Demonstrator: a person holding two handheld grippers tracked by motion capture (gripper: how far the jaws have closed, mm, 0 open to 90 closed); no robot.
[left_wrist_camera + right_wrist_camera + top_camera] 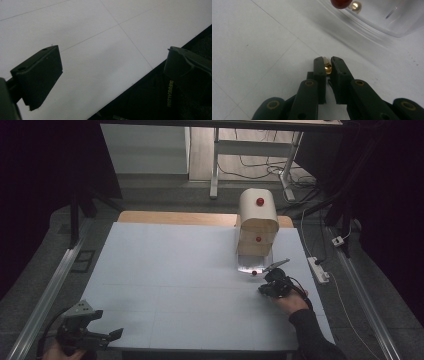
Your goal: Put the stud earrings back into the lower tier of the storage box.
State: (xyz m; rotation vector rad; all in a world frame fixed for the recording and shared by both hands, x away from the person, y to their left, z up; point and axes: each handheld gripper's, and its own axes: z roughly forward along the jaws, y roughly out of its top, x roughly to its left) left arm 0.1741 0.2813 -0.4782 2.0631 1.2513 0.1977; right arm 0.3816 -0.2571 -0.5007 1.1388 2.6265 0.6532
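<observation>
Brass-coloured, a small bead (327,68) is clamped in the right gripper (327,65) jaws near the counter's (175,270) right edge, just before the clear drawer (248,265), so stowing remains; left gripper (116,334) jaws stand apart, idle.

A white power strip (318,269) lies on the floor.

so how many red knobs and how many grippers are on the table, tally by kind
round red knobs on the cream wooden drawer cabinet: 3
black two-jaw grippers: 2, left gripper, right gripper
total: 5
</observation>
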